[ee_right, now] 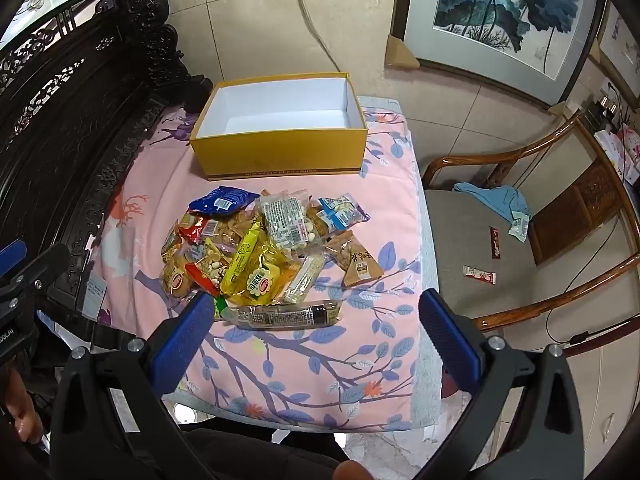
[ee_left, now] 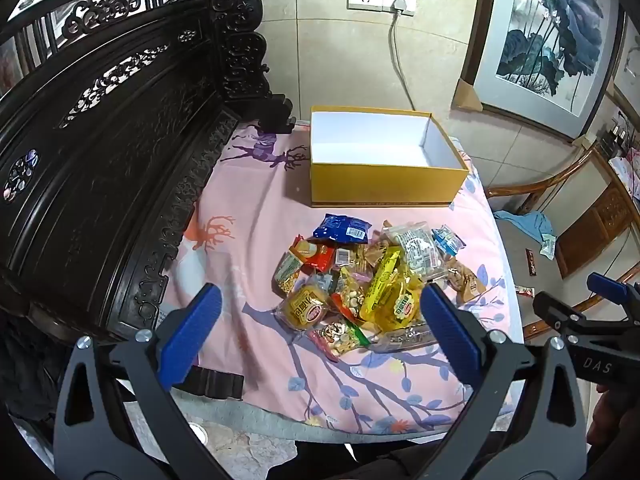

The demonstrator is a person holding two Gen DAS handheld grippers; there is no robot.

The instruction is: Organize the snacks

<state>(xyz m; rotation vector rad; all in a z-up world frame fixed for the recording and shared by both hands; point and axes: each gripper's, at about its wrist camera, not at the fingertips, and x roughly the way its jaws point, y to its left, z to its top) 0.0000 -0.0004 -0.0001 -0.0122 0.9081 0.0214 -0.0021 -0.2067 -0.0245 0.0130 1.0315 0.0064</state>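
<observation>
A pile of several snack packets (ee_left: pixel 368 280) (ee_right: pixel 264 252) lies on a pink floral cloth (ee_left: pixel 248 248) (ee_right: pixel 320 352). Among them are a blue packet (ee_left: pixel 342 228) (ee_right: pixel 222 199), a yellow packet (ee_left: pixel 386 292) (ee_right: pixel 256 272) and a long clear bar (ee_right: pixel 282 315) at the near edge. Behind the pile stands a yellow box (ee_left: pixel 384 184) (ee_right: pixel 280 156), white inside with nothing in it. My left gripper (ee_left: pixel 320 332) hovers open just short of the pile. My right gripper (ee_right: pixel 316 332) is open too, above the cloth near the long bar. Neither holds anything.
A dark carved wooden bench back (ee_left: pixel 104 160) (ee_right: pixel 60 120) runs along the left. To the right is a wooden armchair (ee_right: pixel 520 240) with a blue cloth (ee_right: pixel 492 196) and small wrappers (ee_right: pixel 479 274) on its seat. A wall socket with cord (ee_left: pixel 394 4) and framed paintings (ee_left: pixel 552 36) stand behind.
</observation>
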